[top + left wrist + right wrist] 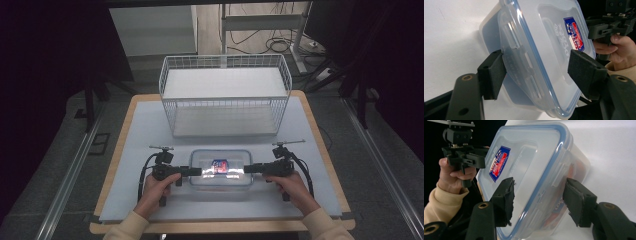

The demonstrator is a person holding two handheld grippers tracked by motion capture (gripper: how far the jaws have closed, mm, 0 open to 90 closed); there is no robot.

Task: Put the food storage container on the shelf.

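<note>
Lying lid-up with its long axis left to right, the container sits between the wide-spread jaws of the left gripper and right gripper.

Looks like a lab or test room set up for recording. Dark black curtains on left and right, a white-topped wooden table standing alone on grey floor, metal floor rails (either side), loose black cables around a white metal desk frame at the far end.
</note>
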